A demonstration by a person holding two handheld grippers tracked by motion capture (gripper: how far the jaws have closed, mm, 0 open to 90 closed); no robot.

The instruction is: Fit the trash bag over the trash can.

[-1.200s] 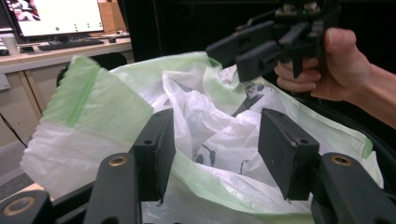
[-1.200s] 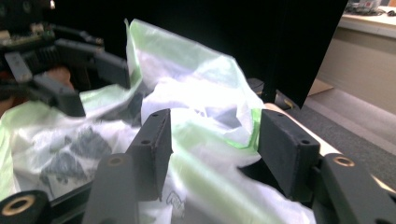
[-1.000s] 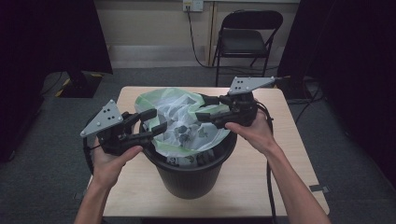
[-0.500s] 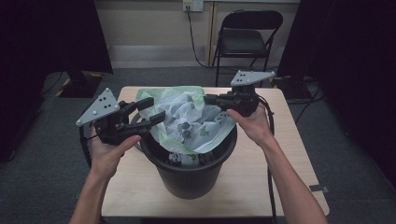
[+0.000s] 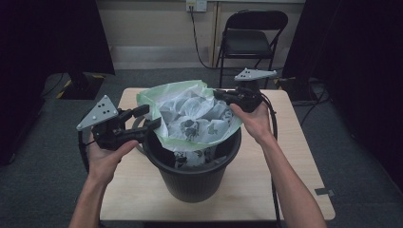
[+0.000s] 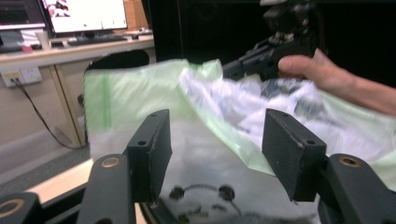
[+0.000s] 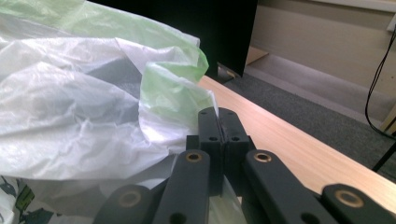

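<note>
- right gripper (image 7: pixel 218 122) jaws pressed fully together, pinching the green bag liner (image 7: pixel 168 93) edge; in the high view this gripper (image 5: pixel 222 95) sits at the bin's 1 o'clock rim, holding the liner (image 5: pixel 164 95) up
- left gripper (image 6: pixel 212 140) jaws wide apart, nothing between them, liner film just ahead of the pads; high view puts it (image 5: pixel 145 118) at the bin's 9 o'clock, just off the rim
- changed: half a second back the left gripper sat close in over the liner at the rim; now it has pulled out to 9 o'clock and hangs lower, jaws spread. Right gripper barely shifted, same pinch at 1 o'clock
- liner edge now stands higher and more spread at 11–12 o'clock than a second ago
- meaning, as a guess: left has let go or is re-aiming for a fresh bite on the near-left edge; liner is not yet folded over the rim there
- black bin (image 5: pixel 192 178) centre of the wooden table (image 5: pixel 299 152), liner inside it with white printed bags (image 5: pixel 190 126) bunched in the mouth
- folding chair (image 5: pixel 252 40) at 12 o'clock beyond the table, well apart
</note>
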